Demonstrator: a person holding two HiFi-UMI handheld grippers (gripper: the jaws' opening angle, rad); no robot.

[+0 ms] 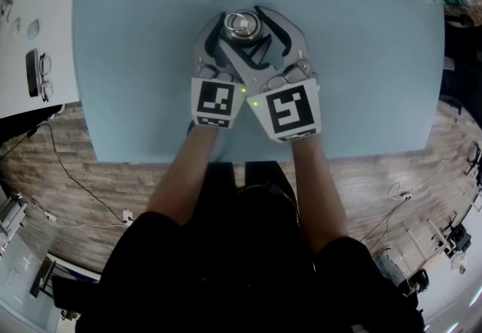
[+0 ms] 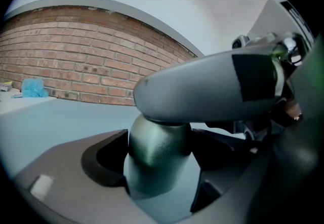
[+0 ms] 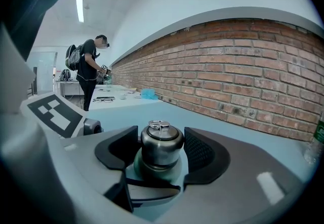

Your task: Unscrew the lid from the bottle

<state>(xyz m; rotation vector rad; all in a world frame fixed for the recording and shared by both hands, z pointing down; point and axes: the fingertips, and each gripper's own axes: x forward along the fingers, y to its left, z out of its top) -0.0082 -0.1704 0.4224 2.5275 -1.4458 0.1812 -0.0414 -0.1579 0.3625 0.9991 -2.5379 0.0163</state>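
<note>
Grip stage: with left claw (image 2: 159,167) clamped round bottle (image 2: 152,137) and right claw (image 3: 162,156) closed on lid (image 3: 162,139), next rotate lid anticlockwise.

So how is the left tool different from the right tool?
The left tool sits low, round the body of the bottle; the right tool sits higher, round the lid. The right tool crosses above the left tool. Both carry black-and-white marker cubes.

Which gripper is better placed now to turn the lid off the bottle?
The right gripper: its jaws flank the lid, while the left gripper sits lower, closed around the bottle body. Whether the right one already grips is unclear.
</note>
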